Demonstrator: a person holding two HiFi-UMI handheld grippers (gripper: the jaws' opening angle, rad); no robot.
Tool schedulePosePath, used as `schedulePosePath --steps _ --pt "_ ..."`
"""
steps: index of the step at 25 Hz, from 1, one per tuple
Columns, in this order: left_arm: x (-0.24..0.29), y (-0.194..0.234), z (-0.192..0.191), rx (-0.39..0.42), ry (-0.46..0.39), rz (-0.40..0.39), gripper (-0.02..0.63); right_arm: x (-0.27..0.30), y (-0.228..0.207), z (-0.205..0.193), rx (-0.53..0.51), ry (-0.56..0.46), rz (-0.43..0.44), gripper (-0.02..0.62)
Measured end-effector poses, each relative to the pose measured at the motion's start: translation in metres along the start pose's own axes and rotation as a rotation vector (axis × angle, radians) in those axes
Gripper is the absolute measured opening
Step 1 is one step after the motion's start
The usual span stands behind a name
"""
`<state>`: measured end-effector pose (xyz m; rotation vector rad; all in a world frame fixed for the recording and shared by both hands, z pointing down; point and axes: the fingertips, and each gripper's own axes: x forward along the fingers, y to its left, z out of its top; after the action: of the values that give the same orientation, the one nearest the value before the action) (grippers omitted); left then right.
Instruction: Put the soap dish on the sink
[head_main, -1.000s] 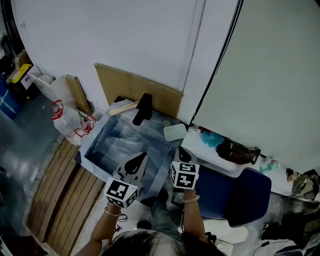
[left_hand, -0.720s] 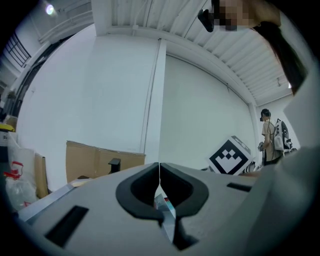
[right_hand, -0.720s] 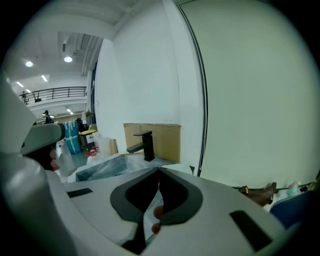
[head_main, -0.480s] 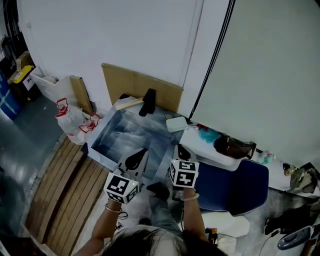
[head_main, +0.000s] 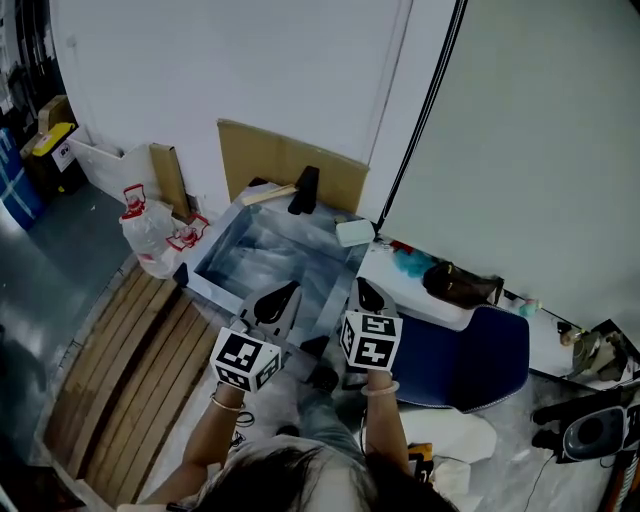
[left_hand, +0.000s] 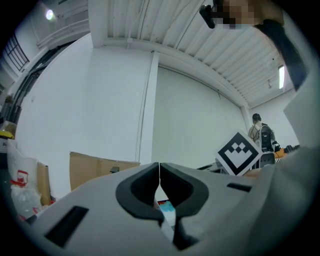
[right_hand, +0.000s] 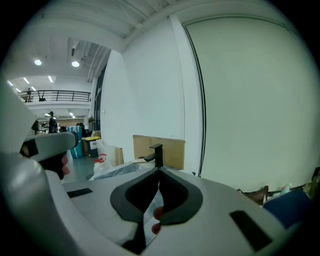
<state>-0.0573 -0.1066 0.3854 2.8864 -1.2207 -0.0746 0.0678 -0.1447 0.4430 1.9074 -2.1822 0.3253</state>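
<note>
A pale rectangular soap dish (head_main: 355, 233) lies at the far right corner of the plastic-wrapped sink (head_main: 226, 240), to the right of the black faucet (head_main: 303, 190). My left gripper (head_main: 288, 292) hovers over the sink's near edge, shut with nothing in it; in the left gripper view its jaws (left_hand: 159, 170) meet. My right gripper (head_main: 362, 289) is beside the sink's near right corner, also shut and empty, and in the right gripper view its jaws (right_hand: 159, 172) point toward the faucet (right_hand: 156, 153). Both grippers are well short of the dish.
Cardboard (head_main: 290, 163) leans on the wall behind the sink. A plastic bag (head_main: 150, 235) sits to the left, above wooden planks (head_main: 115, 385). To the right are a white shelf (head_main: 408, 297) with a dark bag (head_main: 462, 284), and a blue chair (head_main: 470, 360). A black cable (head_main: 422, 115) runs down the wall.
The head view has shifted, so the sink and faucet sit a little higher and further right. Both grippers stay shut near the sink's near edge. The soap dish has not moved on the sink.
</note>
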Motion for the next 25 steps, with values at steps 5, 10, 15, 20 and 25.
schedulePosePath --steps 5,10,15,20,25 --pt "-0.026 -0.013 0.009 0.013 -0.014 -0.008 0.011 -0.035 0.017 0.006 -0.033 -0.04 -0.011 0.026" --pt "-0.048 -0.022 0.02 0.021 -0.032 0.008 0.009 -0.067 0.03 0.011 -0.041 -0.07 -0.013 0.026" --pt "-0.065 -0.026 0.027 0.024 -0.044 0.025 0.009 -0.091 0.042 0.016 -0.045 -0.095 -0.011 0.026" --pt "-0.075 -0.028 0.029 0.013 -0.046 0.038 0.009 -0.106 0.05 0.018 -0.045 -0.11 -0.002 0.026" --pt "-0.078 -0.028 0.033 0.016 -0.047 0.05 0.011 -0.114 0.059 0.02 -0.054 -0.124 0.018 0.026"
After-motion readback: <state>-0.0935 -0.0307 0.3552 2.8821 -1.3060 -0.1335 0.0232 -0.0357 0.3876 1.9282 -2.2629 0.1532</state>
